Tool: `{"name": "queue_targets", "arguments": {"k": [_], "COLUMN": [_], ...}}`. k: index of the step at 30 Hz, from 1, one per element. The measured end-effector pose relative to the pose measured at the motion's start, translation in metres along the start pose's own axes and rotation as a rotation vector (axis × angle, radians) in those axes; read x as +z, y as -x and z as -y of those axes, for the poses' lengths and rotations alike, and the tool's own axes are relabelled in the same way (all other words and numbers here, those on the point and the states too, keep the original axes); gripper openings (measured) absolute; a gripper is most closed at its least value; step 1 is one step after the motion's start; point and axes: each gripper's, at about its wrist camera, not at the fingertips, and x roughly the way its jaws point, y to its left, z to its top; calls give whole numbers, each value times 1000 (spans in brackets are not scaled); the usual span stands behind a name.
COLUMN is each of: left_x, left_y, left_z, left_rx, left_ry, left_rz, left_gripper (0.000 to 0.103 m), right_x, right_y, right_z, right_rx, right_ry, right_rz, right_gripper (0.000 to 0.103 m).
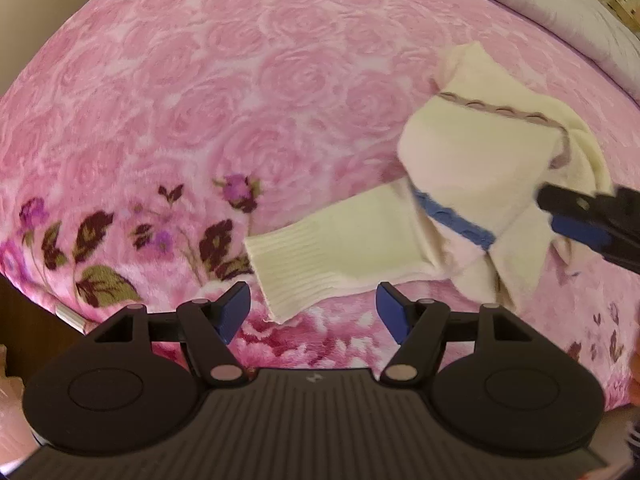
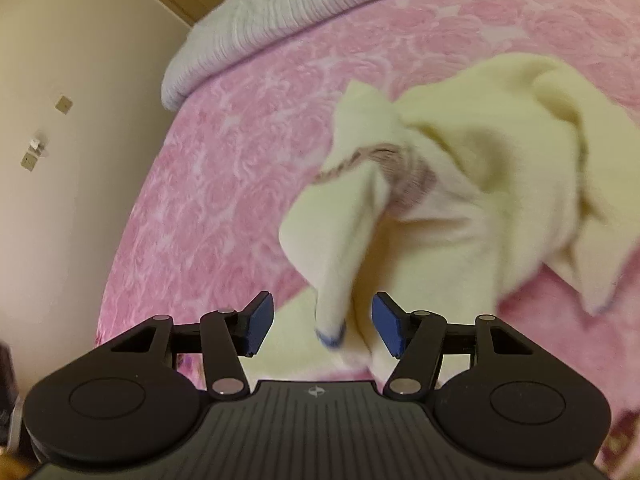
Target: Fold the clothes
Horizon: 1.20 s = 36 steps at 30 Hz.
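Note:
A cream knit sweater [image 1: 480, 160] lies crumpled on the pink rose blanket [image 1: 200, 100], with a brown trim band and a blue trim strip [image 1: 452, 220] showing. One ribbed sleeve cuff [image 1: 288, 264] stretches out toward my left gripper [image 1: 314, 312], which is open just short of the cuff and holds nothing. My right gripper [image 2: 323, 326] is open, and a blurred fold of the sweater [image 2: 460, 200] hangs between its blue pads [image 2: 386, 330] without being clamped. In the left wrist view the right gripper [image 1: 560, 212] reaches into the sweater's right side.
The blanket covers a bed and carries a dark flower print [image 1: 100, 248] near its front edge. A white quilted cover [image 2: 280, 12] lies at the far end. A cream wall [image 2: 60, 200] with sockets [image 2: 64, 104] stands beside the bed.

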Motion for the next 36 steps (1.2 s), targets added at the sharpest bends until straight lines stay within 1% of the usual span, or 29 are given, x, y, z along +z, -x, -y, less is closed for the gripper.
{"name": "queue_targets", "arguments": {"k": [2,3,4,5,6,9,10,13,16,20,22,24,26,27,29,30,32,34,36], "left_x": [-4,-6,-7,-8,-7,-3,-1,8,14,16,15,13,11,10,9,8,8,10,13], "left_y": [-5,-7,-8,-9,-9,-8,-7,-5,-4,-6,-9,-14,-19,-22,-28,-31,-35,-38,-41], "left_z": [0,0,1,2,3,7,9,22,44,82,104,126,147,157,174,183,196,209,219], "left_rx": [7,12,19,26,32,47,48,44,26,-3,-22,-44,-54,-53,-46,-42,-28,-14,-9], "left_ry": [2,0,-4,-7,-8,-15,-20,-50,-98,-173,-212,-247,-282,-301,-340,-360,-388,-419,-443], "left_rz": [-4,-6,-9,-11,-11,-3,3,21,41,66,69,71,65,62,57,54,57,63,72], "left_gripper": [65,65,65,65,65,65,65,65,65,64,64,64,64,64,64,64,64,64,65], "right_x": [0,0,0,0,0,0,0,-6,-18,-18,-17,-14,-13,-14,-12,-13,-18,-22,-27], "right_y": [-3,-5,-6,-8,-9,-14,-6,55,103,167,187,197,196,190,173,167,162,170,179], "right_z": [7,11,15,18,22,33,40,70,104,154,177,204,232,245,271,279,278,263,245], "right_rx": [8,12,17,21,25,37,36,1,-116,-354,-489,-621,-735,-770,-838,-857,-857,-875,-886], "right_ry": [-25,-37,-49,-61,-74,-111,-125,-170,-194,-175,-165,-164,-198,-215,-264,-281,-267,-167,-49], "right_rz": [23,35,46,58,69,104,123,213,281,346,361,352,323,282,151,105,82,115,150], "right_gripper": [55,44,17,11,9,8,7,7,7,6,6,6,6,7,14,16,27,47,56]}}
